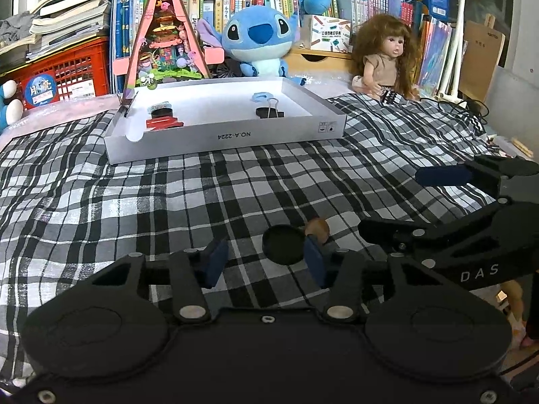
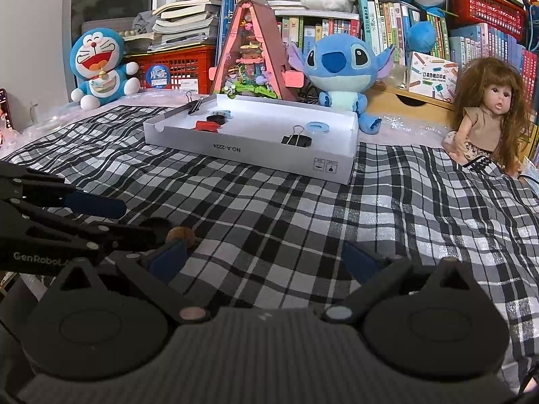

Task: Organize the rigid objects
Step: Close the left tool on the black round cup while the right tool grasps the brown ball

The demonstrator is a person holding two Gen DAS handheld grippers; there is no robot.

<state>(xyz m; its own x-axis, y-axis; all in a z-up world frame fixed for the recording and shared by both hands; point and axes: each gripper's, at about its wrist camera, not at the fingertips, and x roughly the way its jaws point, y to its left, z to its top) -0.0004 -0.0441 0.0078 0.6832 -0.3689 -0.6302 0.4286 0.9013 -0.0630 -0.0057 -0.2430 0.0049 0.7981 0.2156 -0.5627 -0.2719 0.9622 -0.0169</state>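
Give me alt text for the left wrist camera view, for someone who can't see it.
The left tool points down at a checked cloth, its blue pads either side of a small black round object without clearly pressing on it. Behind sits a white tray holding a black binder clip and red and black pieces, with a blue plush and doll beyond.

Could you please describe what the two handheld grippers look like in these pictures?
Both are matte black plastic. The left gripper and the right gripper each have two round housings, silver pivot pins, jointed black linkage arms and dark blue pads on the fingers. White lettering marks their sides. No cables or sleeves show.
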